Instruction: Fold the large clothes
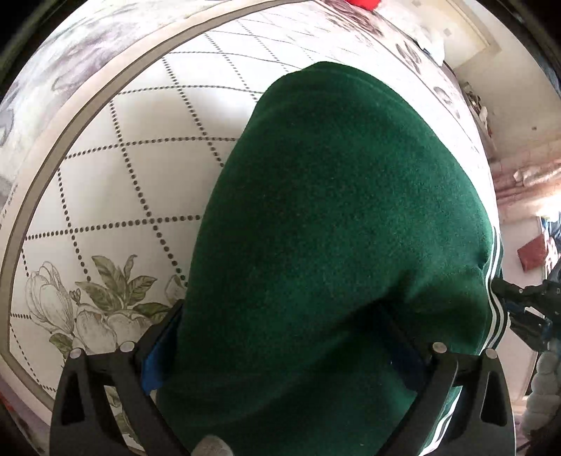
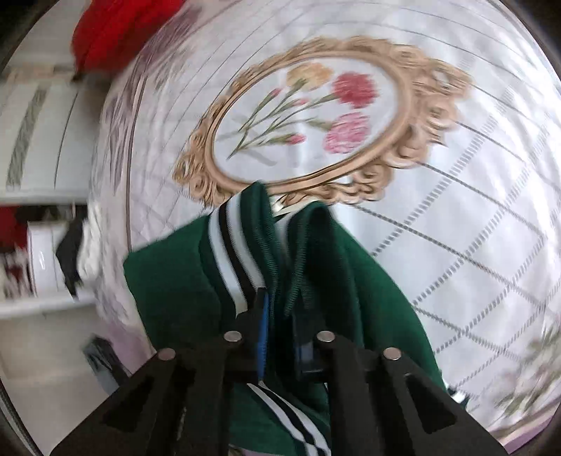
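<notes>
A dark green garment (image 1: 333, 228) with white and black striped ribbing lies over a white quilted cover (image 1: 115, 175). In the left wrist view it drapes over my left gripper (image 1: 280, 350) and hides the fingertips; the jaws stand wide apart with cloth lying between and over them. In the right wrist view my right gripper (image 2: 280, 312) is shut on the garment's striped ribbed edge (image 2: 231, 259), with green cloth (image 2: 368, 298) bunched around the blue pads. The right gripper also shows at the right edge of the left wrist view (image 1: 526, 305).
The cover has a dotted diamond grid, a printed magnolia (image 1: 70, 308) and a gold oval frame with carnations (image 2: 315, 119). A red cloth (image 2: 115, 31) lies at the far edge. White shelving (image 2: 38, 210) stands to the left.
</notes>
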Demonstrator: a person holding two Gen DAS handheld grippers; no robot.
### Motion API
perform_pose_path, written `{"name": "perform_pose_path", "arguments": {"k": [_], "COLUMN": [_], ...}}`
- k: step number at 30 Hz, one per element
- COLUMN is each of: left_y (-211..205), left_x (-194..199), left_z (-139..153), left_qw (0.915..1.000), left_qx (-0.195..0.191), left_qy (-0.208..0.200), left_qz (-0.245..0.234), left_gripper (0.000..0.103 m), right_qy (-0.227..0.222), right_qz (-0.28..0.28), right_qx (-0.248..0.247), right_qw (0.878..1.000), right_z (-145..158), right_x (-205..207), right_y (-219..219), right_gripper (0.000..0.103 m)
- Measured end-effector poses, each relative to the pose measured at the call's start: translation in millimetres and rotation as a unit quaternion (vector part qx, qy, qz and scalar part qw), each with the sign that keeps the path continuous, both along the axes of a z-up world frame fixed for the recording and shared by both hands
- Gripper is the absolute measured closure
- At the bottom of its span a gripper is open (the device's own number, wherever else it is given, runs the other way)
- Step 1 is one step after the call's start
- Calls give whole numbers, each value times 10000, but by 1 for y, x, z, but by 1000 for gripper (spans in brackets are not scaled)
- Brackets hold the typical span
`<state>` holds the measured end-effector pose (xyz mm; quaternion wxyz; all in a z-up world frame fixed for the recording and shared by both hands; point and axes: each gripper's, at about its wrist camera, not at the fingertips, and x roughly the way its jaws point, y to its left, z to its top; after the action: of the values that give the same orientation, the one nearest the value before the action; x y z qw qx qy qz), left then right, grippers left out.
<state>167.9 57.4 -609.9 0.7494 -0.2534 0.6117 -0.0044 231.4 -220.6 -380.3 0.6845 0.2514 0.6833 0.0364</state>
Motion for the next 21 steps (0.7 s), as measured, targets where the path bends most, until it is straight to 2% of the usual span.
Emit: {"name": "perform_pose_path", "arguments": {"k": [2, 6, 7, 8, 9, 11, 13, 15, 16, 18, 20, 21], "left_y": [-8, -7, -8, -9, -10, -17, -28, -48, -61, -90, -105, -104], "left_x": [6, 9, 8, 6, 5, -2, -9, -12, -13, -18, -20, -22], "left_z": [2, 2, 6, 11, 19, 51, 76, 88, 87, 65, 37, 29], "left_qw": [9999, 9996, 9993, 9986, 9976, 9970, 9954, 9915, 9877, 9753, 9696, 9700], "left_qx": [146, 226, 332, 457, 630, 760, 950, 1289, 1535, 2074, 2191, 2177], "left_qy": [28, 145, 190, 246, 299, 123, -40, -58, -10, 276, 601, 614], "left_qz": [-80, -44, -34, -21, 15, 93, 71, -142, -298, -704, -911, -888], "left_gripper": [0, 0, 0, 0, 0, 0, 0, 0, 0, 0, 0, 0], "right_qy": [134, 372, 425, 495, 529, 580, 543, 567, 607, 683, 743, 762], "right_qz": [-337, -371, -263, -93, 49, 380, 653, 826, 848, 822, 695, 625], "right_qx": [32, 163, 158, 120, 96, 42, 81, 84, 93, 83, 122, 143], "right_qw": [9993, 9985, 9986, 9987, 9985, 9976, 9964, 9949, 9945, 9942, 9947, 9950], "right_z": [-6, -25, -27, -24, -18, -6, 5, 11, 11, 12, 8, 6], "right_x": [-9, -7, -3, -1, -3, -9, -22, -36, -44, -58, -69, -73], "right_y": [-10, -11, -8, -7, -6, -3, -1, -2, -4, -10, -16, -19], "right_gripper": [93, 92, 87, 76, 71, 52, 48, 48, 48, 48, 48, 48]}}
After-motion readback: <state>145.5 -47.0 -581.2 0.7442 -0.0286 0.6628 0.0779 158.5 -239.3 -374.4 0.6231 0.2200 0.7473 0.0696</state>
